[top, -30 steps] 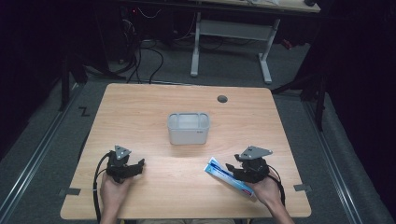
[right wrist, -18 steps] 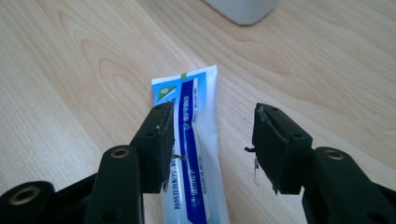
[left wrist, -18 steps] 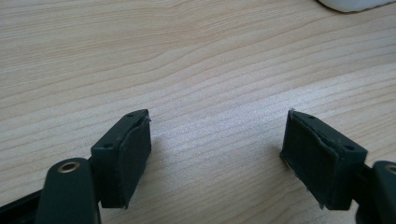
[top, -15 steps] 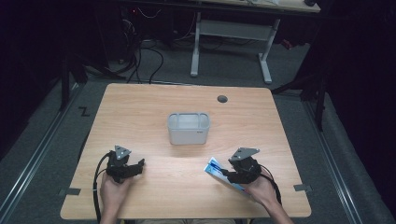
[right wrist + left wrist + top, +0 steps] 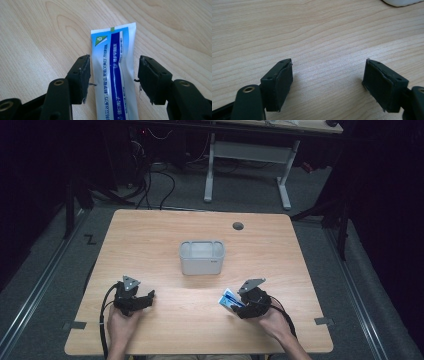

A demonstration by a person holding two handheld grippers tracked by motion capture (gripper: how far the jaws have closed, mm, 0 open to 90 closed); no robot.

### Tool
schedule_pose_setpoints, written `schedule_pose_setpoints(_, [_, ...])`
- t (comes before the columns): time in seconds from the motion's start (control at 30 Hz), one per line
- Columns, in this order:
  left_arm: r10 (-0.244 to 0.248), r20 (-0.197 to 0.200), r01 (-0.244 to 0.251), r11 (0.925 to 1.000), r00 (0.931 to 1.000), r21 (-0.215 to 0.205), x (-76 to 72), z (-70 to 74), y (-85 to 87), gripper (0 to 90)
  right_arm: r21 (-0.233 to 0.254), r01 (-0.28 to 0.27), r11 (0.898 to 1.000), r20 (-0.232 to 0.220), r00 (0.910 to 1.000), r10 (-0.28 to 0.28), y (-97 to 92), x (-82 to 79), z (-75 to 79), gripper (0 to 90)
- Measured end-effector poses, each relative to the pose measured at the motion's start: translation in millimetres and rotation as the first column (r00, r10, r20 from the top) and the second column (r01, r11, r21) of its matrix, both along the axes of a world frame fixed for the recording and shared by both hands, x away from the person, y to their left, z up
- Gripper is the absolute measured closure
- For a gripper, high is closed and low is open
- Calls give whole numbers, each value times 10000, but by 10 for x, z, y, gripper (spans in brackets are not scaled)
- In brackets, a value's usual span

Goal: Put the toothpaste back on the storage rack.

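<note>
Right gripper (image 5: 113,77), jaws just widened, straddles toothpaste tube (image 5: 116,75) near white bin (image 5: 201,257), pads not touching. Risk: slick tube slips sideways when squeezed. Left gripper (image 5: 328,82) wide, empty.

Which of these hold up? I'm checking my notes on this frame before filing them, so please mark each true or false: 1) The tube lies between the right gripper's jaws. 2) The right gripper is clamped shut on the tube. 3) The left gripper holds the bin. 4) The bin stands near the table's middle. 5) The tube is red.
1) True: the blue and white tube lies on the table between the jaws of the right gripper.
2) False: its jaws have just been opening, with a gap on each side of the tube.
3) False: the left gripper is open over bare wood, with nothing between its jaws.
4) True: the grey bin stands there, apart from both grippers.
5) False: it is blue and white.
</note>
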State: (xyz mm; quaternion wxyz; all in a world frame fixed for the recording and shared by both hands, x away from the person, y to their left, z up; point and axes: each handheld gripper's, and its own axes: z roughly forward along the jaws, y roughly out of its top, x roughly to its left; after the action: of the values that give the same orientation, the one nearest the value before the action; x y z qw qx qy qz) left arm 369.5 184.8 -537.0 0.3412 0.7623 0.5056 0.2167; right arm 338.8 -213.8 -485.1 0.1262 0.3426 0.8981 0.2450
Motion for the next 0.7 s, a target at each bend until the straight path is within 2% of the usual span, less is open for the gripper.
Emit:
schedule_pose_setpoints(0.37, [0,1,0,10000,10000,1,0,0,0,239,-730,-8,9973,-554,9985,-32,66,66,-122,428])
schedule_pose_setpoints(0.7, [1,2,-1,10000,10000,0,0,0,0,240,-831,101,9965,-999,9948,-184,90,114,-163,416])
